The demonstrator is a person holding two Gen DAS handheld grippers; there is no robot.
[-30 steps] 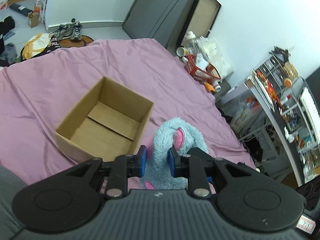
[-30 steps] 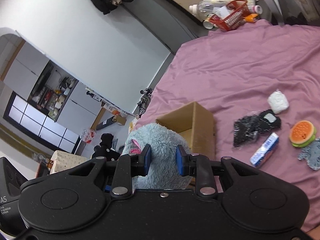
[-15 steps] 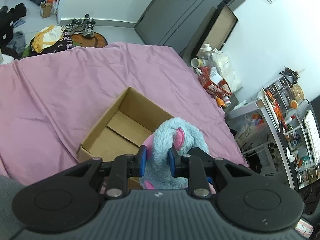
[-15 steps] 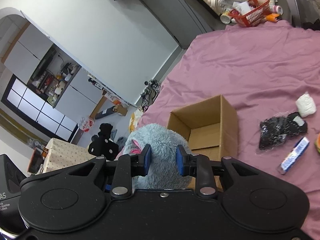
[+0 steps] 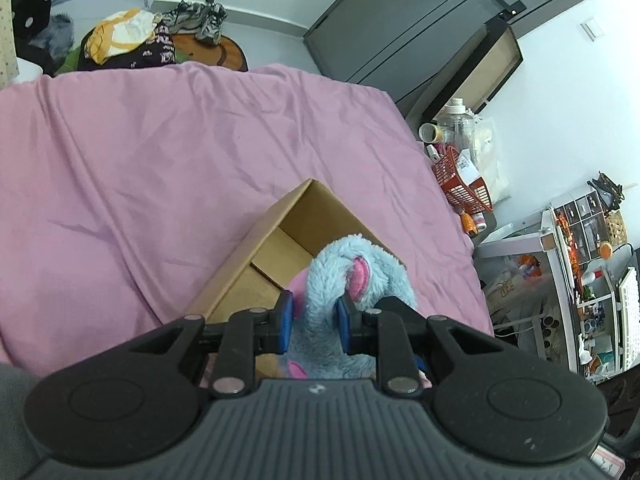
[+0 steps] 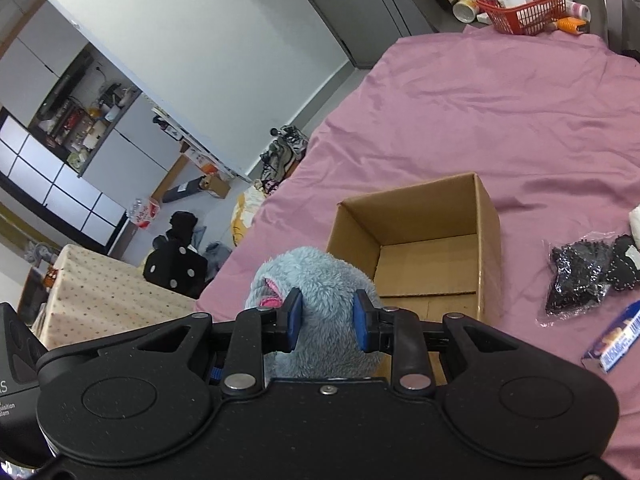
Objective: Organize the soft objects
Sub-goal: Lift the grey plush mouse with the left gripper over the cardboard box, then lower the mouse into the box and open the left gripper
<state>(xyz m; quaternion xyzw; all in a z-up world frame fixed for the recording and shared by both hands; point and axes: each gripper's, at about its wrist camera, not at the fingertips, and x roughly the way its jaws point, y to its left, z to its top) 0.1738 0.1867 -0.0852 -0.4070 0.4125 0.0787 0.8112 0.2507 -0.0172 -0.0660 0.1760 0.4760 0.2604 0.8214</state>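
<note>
**Plush toy held over the box**

Both grippers, left [image 5: 313, 322] and right [image 6: 325, 320], clenched the blue plush toy [image 6: 320, 276], which hung just short of the empty cardboard box [image 6: 486, 216]. It looked light and squashy; thick fur folds suit gripping. Right of the right fingers lay a black packet [image 6: 580, 276] and a snack bar [image 6: 618, 338], clear of the path.
</note>
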